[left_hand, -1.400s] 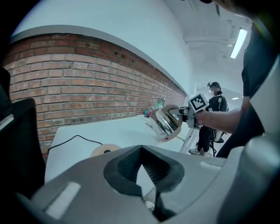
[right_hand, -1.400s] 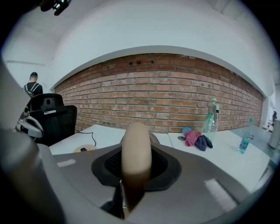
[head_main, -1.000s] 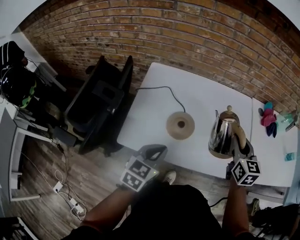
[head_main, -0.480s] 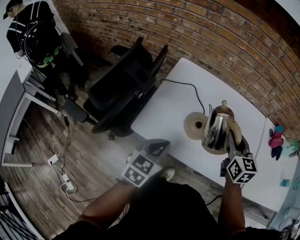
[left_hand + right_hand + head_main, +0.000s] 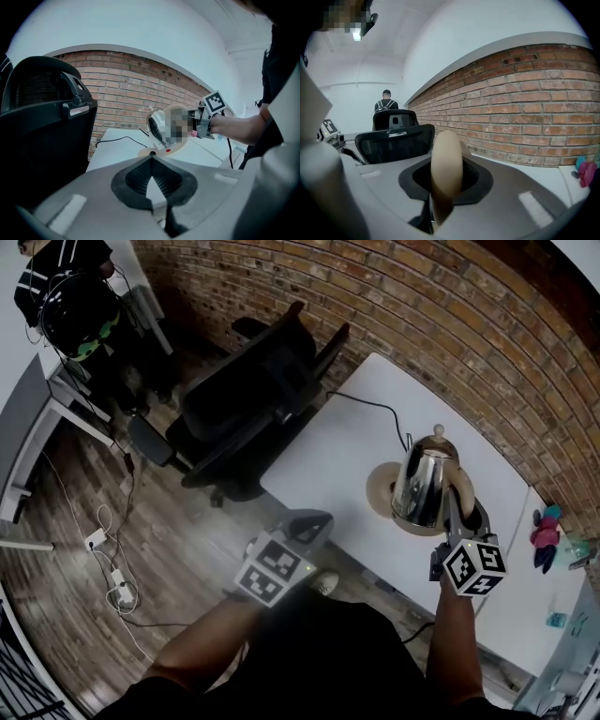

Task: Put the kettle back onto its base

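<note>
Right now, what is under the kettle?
The round base lies under the kettle, on the white table. Its right part is covered, so whether they touch cannot be seen.

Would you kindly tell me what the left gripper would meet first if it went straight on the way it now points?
Probably the base, with the kettle right over it, though depth is unclear.
</note>
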The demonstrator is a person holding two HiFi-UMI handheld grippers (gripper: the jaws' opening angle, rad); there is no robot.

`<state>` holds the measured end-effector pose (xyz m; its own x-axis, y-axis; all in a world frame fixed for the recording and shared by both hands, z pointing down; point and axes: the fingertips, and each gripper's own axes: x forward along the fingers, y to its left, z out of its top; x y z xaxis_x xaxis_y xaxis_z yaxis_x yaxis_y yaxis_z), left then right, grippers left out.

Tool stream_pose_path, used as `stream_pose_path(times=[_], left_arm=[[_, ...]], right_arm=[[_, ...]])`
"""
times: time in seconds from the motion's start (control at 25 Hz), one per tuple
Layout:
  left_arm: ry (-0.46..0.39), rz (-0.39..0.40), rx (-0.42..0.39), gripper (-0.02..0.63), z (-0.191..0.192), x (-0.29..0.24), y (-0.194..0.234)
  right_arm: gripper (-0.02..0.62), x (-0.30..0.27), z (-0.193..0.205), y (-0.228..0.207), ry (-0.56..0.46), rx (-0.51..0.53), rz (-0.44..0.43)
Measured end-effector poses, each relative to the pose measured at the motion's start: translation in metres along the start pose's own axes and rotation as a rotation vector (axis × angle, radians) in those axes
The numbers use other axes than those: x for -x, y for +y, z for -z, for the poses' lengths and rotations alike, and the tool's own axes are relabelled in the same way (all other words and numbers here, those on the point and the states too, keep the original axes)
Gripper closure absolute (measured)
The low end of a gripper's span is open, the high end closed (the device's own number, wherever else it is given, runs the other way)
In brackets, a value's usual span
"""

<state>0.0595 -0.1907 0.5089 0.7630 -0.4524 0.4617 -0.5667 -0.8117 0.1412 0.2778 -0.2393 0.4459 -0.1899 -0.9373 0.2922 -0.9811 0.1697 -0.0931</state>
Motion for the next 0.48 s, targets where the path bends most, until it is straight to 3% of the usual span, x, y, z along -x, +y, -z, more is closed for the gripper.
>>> stream_pose_path(times=[0.48], left_arm=[[0.0, -0.007, 0.01, 0.606, 0.002, -0.001, -0.004]], right_arm=[[0.506, -0.04, 0.001, 0.001, -0.018, -0.01, -0.006]])
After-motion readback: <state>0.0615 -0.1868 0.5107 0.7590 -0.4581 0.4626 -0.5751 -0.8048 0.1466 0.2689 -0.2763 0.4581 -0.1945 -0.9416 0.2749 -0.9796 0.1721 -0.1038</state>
